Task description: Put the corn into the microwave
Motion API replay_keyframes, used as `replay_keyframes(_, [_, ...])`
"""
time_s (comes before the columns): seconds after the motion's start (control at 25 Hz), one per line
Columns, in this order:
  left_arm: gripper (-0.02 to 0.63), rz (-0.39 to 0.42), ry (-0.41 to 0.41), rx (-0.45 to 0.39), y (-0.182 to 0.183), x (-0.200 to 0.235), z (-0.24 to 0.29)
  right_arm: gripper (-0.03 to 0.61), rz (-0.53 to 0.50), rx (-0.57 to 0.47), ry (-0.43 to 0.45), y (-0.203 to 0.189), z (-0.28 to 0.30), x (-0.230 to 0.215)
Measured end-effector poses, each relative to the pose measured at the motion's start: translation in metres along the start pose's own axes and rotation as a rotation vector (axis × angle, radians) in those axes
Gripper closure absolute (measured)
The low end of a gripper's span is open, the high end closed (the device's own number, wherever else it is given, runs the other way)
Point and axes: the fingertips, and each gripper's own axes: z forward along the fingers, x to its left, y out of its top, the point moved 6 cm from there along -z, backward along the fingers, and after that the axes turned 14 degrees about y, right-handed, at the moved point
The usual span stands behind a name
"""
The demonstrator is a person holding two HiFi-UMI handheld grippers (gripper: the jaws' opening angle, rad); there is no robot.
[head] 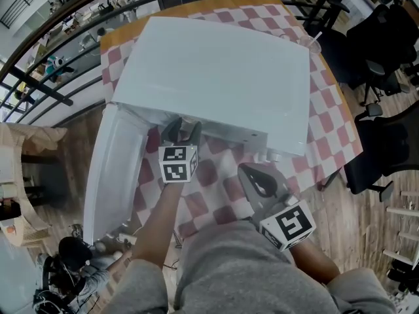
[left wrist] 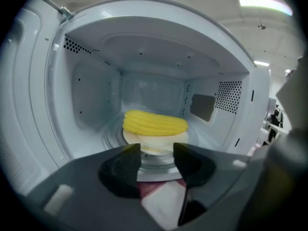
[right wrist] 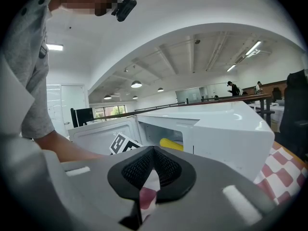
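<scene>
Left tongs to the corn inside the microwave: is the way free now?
Likely yes. The door stands open, the left tongs sit at the opening, apart and empty, and the corn lies on its plate straight ahead.

In the head view, the top of the microwave (head: 216,77) hid its whole cavity and everything inside. In the right gripper view only one yellow end of the corn (right wrist: 171,144) showed past the door frame (right wrist: 188,137) — the rest was covered. The left gripper (left wrist: 157,150) hid the front edge of the plate (left wrist: 155,141). The distant figures (right wrist: 231,87) were too small to tell.
</scene>
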Motion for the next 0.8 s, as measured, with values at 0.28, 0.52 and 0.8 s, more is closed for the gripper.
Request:
replay_keyframes(0.28, [0.604, 0.024, 0.096, -0.043, 0.001, 0.005, -0.049, 0.580, -0.047, -0.048, -0.039, 0.005, -0.036, -0.005])
replay_keyframes(0.52, [0.604, -0.001, 0.125, -0.088, -0.011, 0.009, -0.135, 0.580, -0.059, -0.093, -0.123, 0.010, -0.080, -0.030])
replay_keyframes(0.8, [0.604, 0.007, 0.106, -0.196, 0.014, -0.006, -0.212, 0.580, -0.077, -0.100, -0.195, 0.009, -0.106, -0.040])
